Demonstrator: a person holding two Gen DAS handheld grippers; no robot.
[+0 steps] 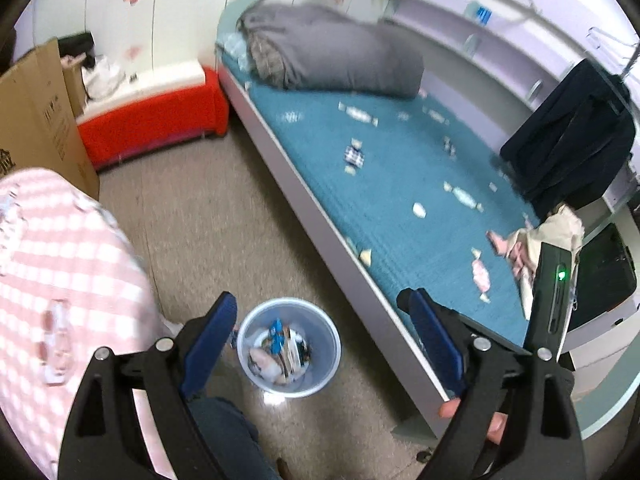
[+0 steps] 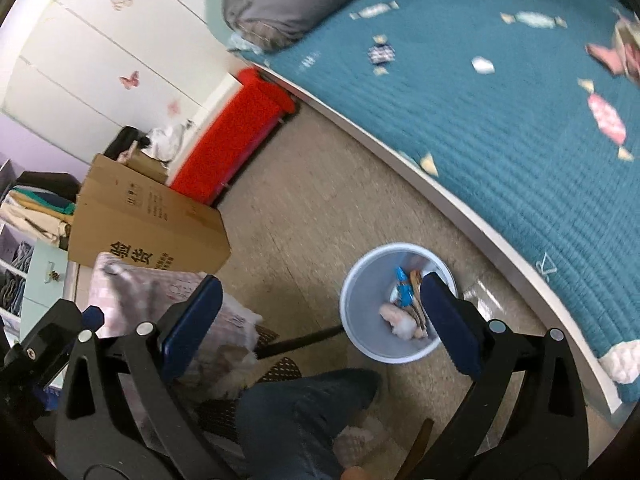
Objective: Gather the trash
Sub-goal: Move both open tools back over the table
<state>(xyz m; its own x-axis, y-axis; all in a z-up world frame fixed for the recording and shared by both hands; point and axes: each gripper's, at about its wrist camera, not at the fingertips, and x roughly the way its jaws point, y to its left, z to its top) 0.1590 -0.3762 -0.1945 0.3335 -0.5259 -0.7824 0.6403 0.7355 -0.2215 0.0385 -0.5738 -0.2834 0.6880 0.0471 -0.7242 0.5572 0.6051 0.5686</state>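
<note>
A pale blue waste bin (image 1: 329, 346) stands on the floor beside the bed. It holds several scraps, among them a blue wrapper (image 1: 276, 332) and a pale pink crumpled piece (image 2: 400, 320). My left gripper (image 1: 320, 300) hangs above the bin, open, with nothing between its blue pads. My right gripper (image 2: 320, 280) is also open and empty, and its right pad overlaps the bin (image 2: 360, 320) in the right wrist view. Candy-shaped patches (image 1: 466, 196) dot the teal bed cover; I cannot tell whether they are loose wrappers or print.
The bed (image 1: 400, 168) with a folded grey duvet (image 1: 332, 52) fills the right. A crumpled beige and pink bundle (image 1: 554, 236) lies on it. A cardboard box (image 2: 152, 220), a red bench (image 1: 152, 128), a pink checked cloth (image 1: 68, 280) and a person's jeans-clad leg (image 2: 304, 420) surround the bin.
</note>
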